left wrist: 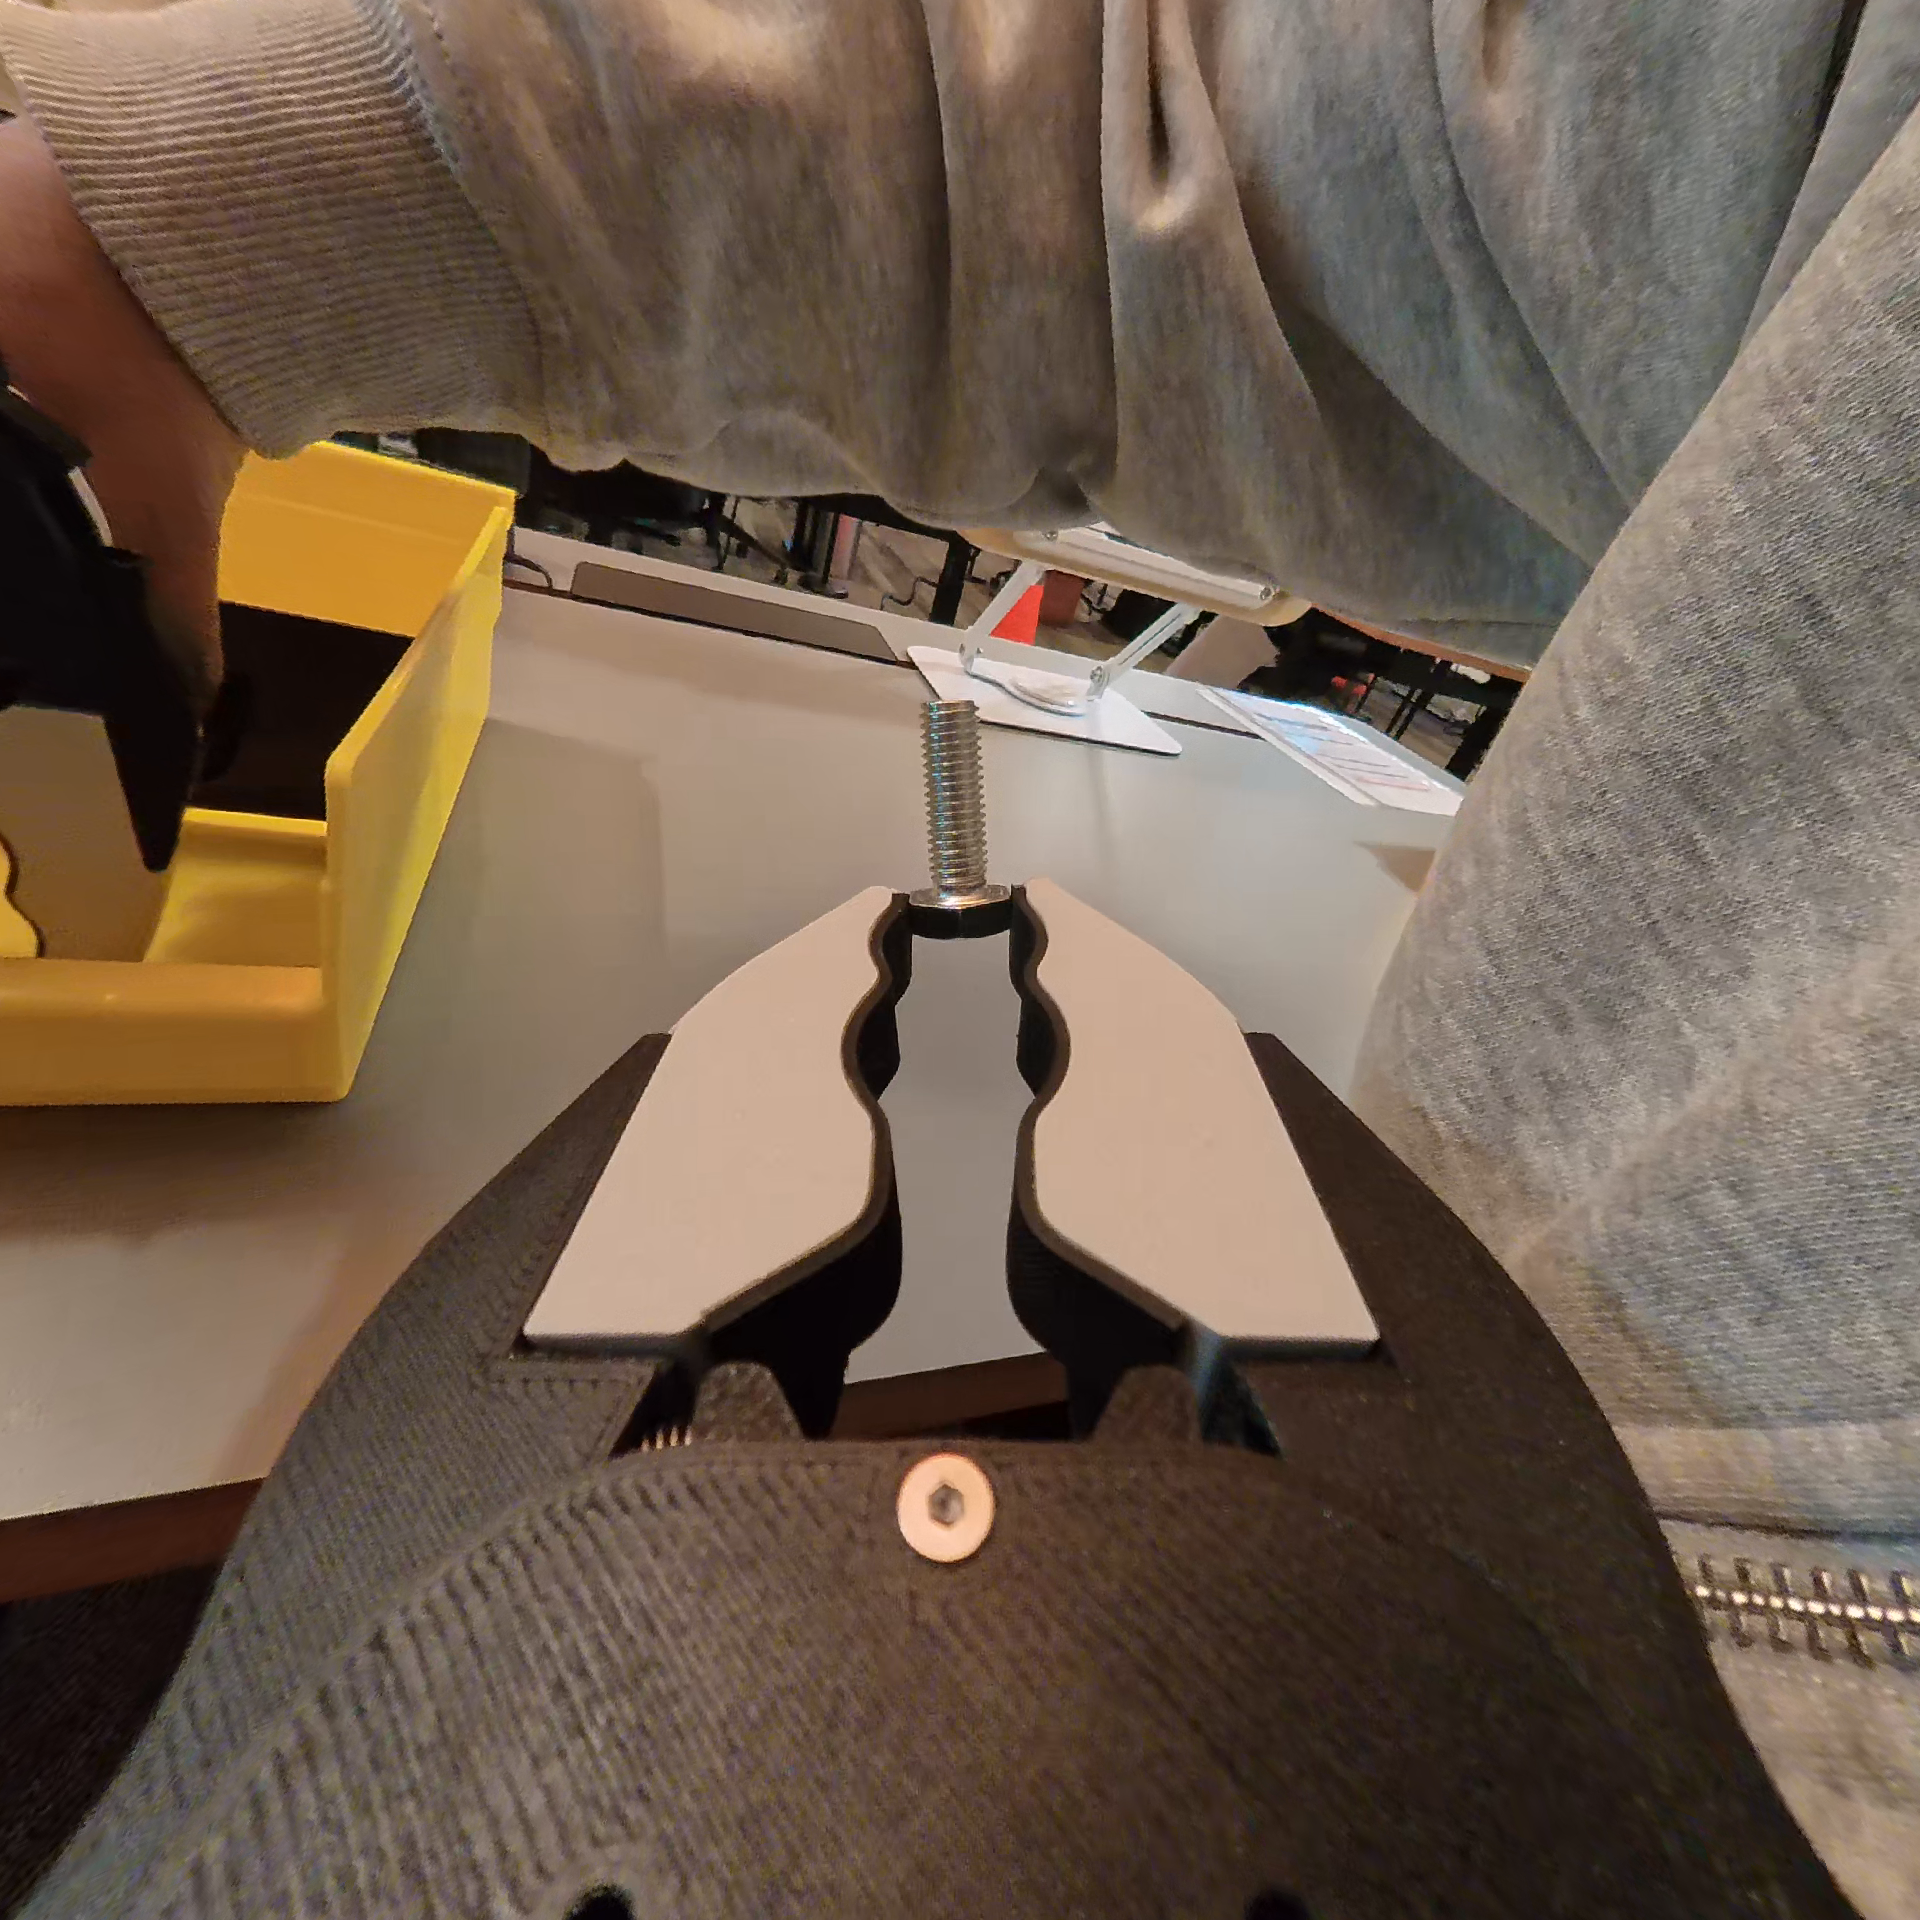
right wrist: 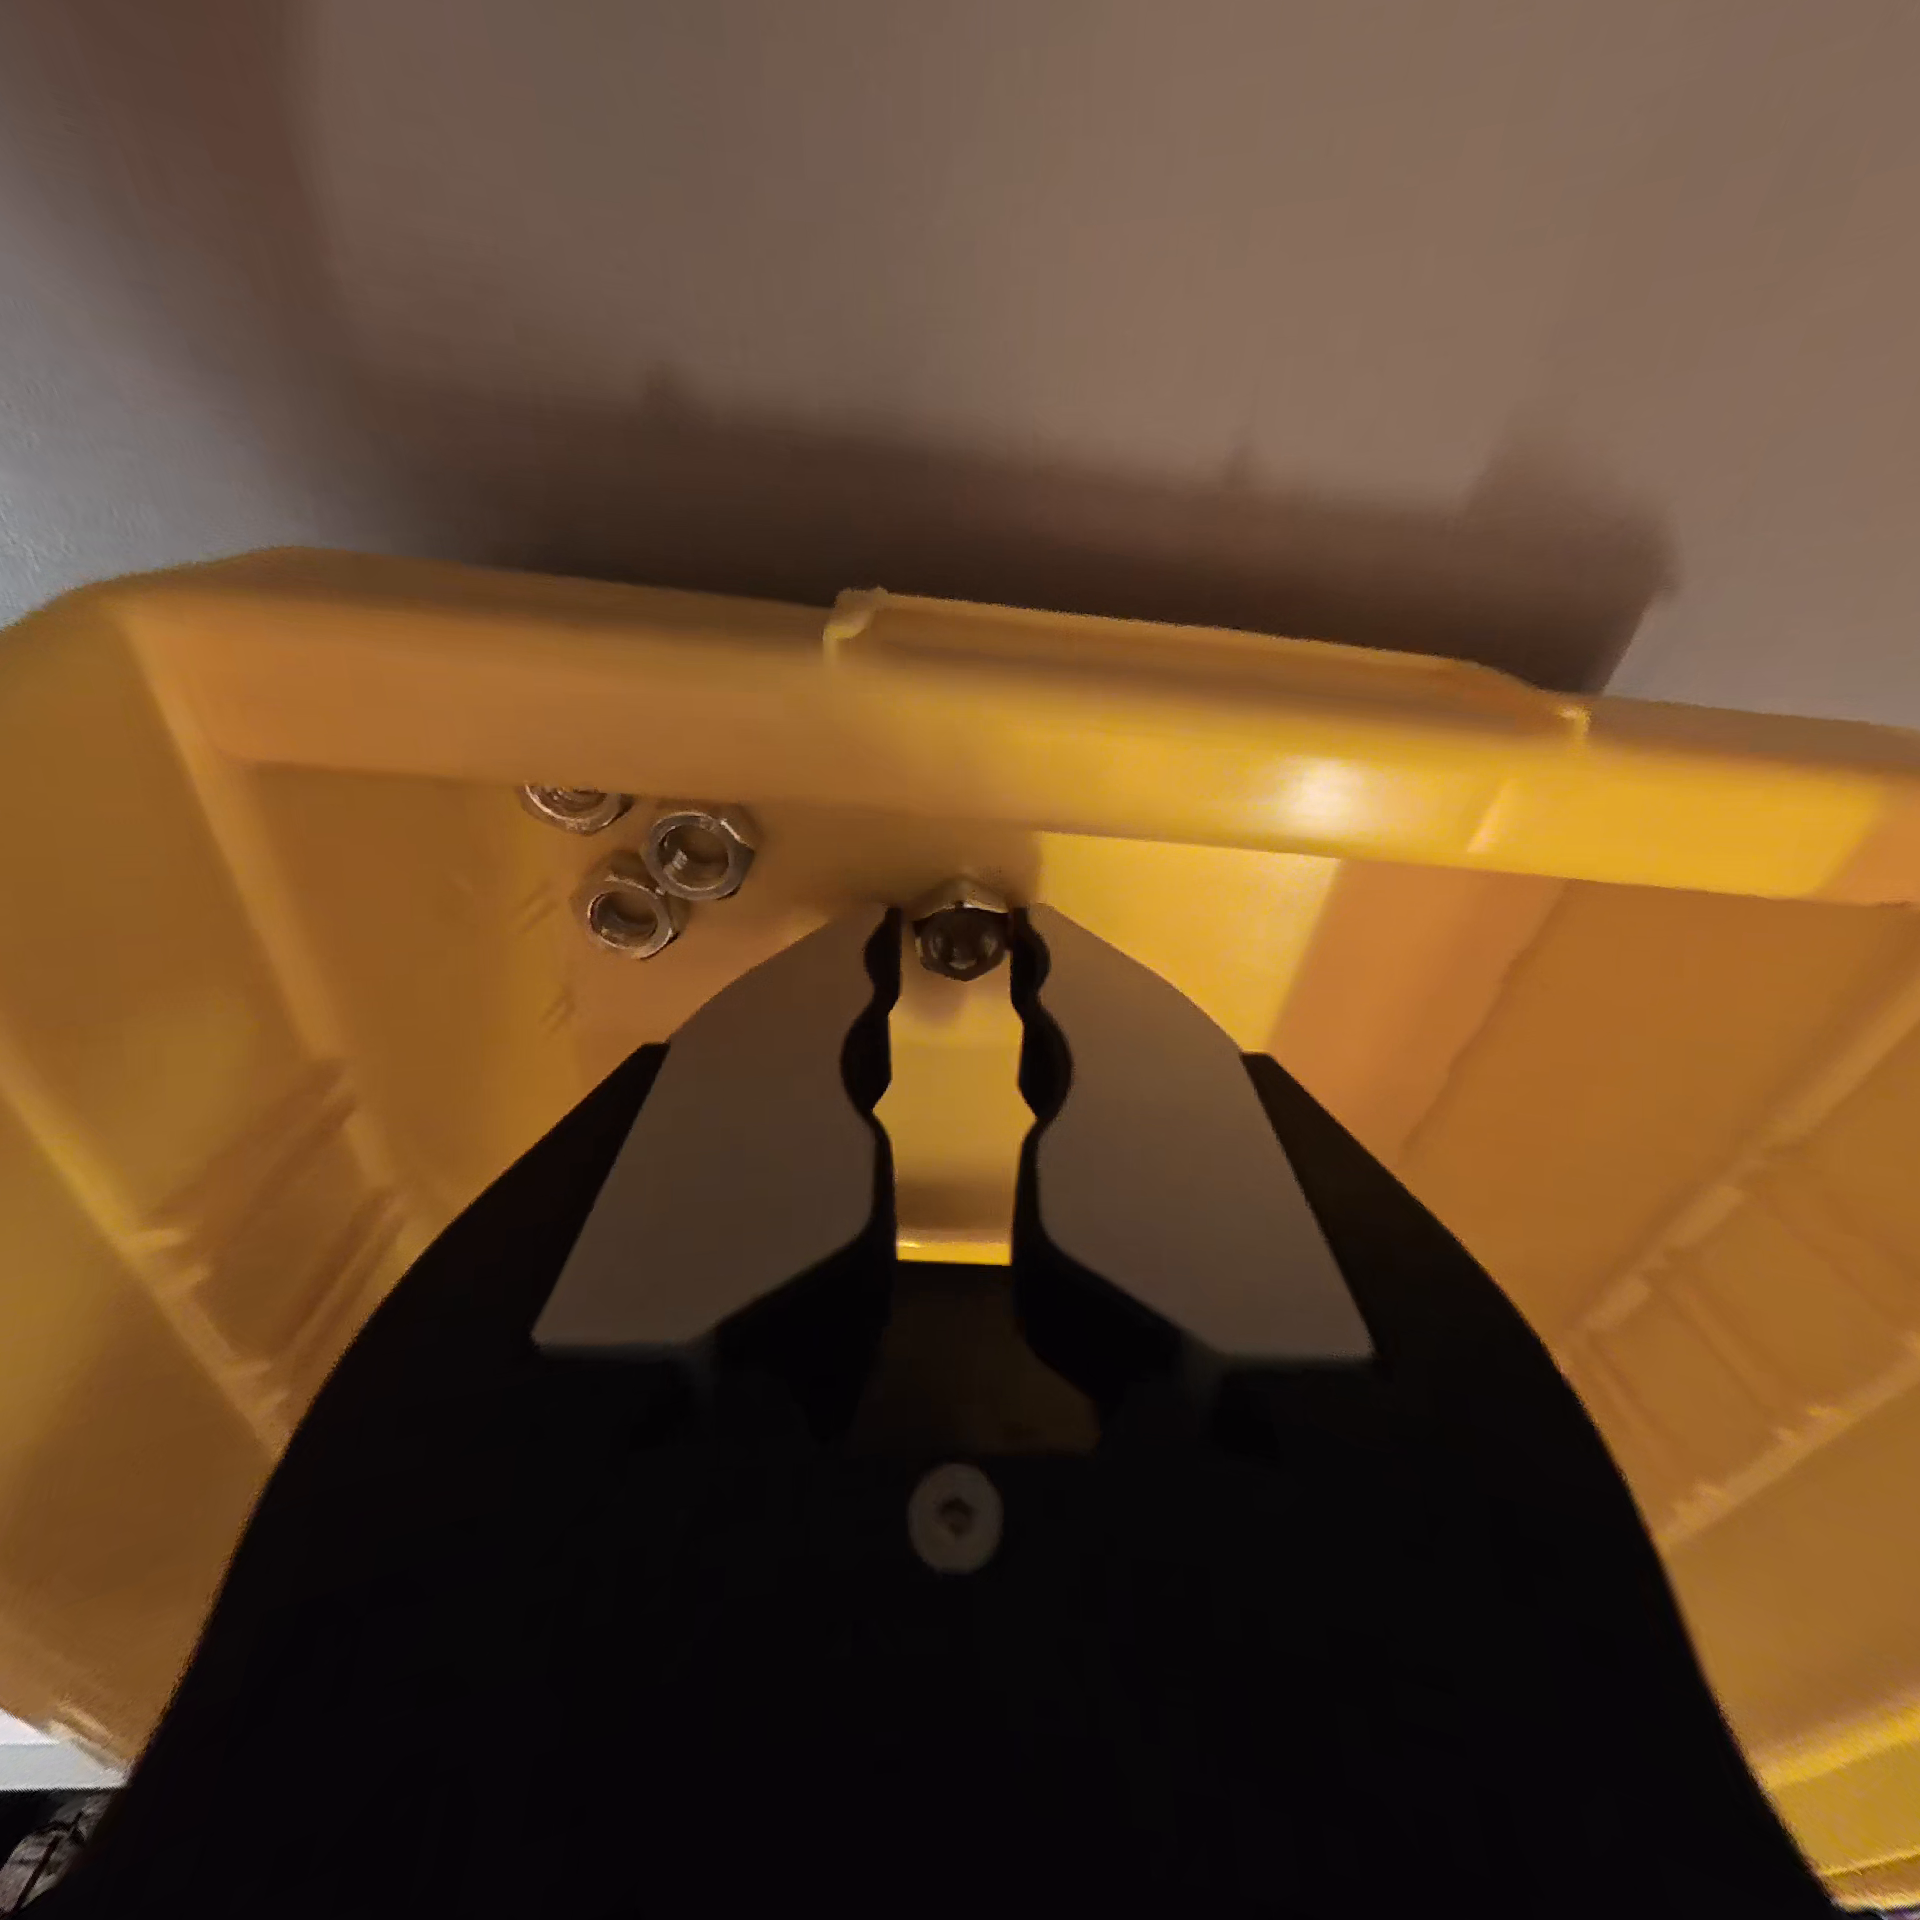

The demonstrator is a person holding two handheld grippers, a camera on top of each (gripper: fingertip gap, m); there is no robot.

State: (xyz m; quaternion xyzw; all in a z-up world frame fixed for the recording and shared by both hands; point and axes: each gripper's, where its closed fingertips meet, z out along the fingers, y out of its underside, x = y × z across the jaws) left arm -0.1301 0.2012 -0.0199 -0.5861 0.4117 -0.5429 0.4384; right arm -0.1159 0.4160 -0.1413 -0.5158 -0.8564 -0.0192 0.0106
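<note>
My left gripper is shut on the hex head of a silver bolt. The bolt's threaded shaft stands upright above the fingertips, over the pale table. My right gripper is inside a yellow bin, its fingertips closed on a silver hex nut near the bin's far wall. Three more nuts lie on the bin floor to the left. In the left wrist view the right gripper shows at the left edge, reaching down into the same yellow bin.
A person's grey sleeve and jacket fill the top and right of the left wrist view. A white tilted stand and a flat card lie at the far end of the table.
</note>
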